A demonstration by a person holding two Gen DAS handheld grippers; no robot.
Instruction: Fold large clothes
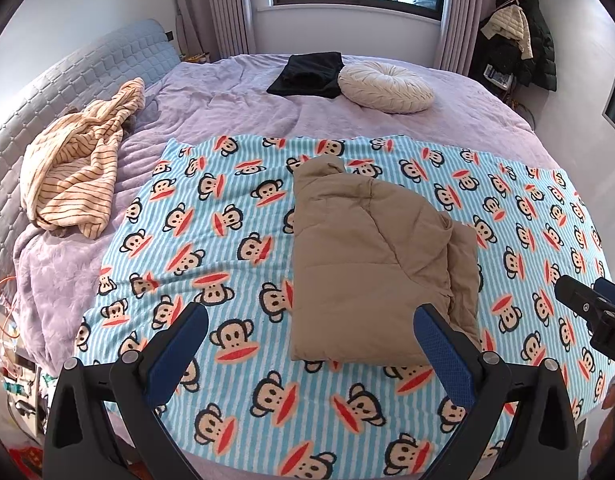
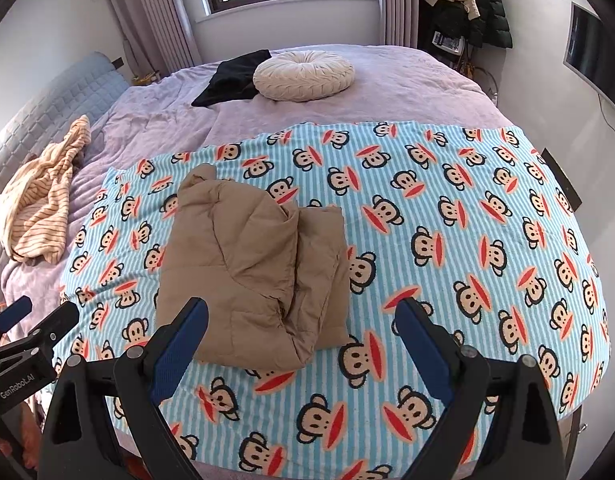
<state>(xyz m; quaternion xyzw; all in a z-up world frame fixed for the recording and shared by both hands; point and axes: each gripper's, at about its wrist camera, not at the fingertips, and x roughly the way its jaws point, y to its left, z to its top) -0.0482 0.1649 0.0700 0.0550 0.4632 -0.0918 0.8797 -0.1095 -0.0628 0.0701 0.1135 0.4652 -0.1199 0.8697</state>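
A monkey-print striped blanket (image 1: 235,240) spreads directly ahead of the tongs. Beyond it lie a round cream cushion (image 1: 385,86) and a black garment (image 1: 305,74); far left, a crumpled striped garment (image 1: 73,164); coats (image 2: 465,2) hang far right.

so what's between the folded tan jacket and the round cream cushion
Only bedding: monkey-print blanket, then bare purple bedspread, between tan jacket and cushion. Both views show it.

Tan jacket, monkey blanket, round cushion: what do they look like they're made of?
Tan jacket: padded, quilted shell, matte, likely a woven synthetic; stitched panel lines and puffy folds show. Monkey blanket: soft fleece or terry, printed; fuzzy nap blurs the stripes. Round cushion: cream, velvety fabric, pleats gathered to a centre dimple; a faint sheen, but the exact fibre can't be told.
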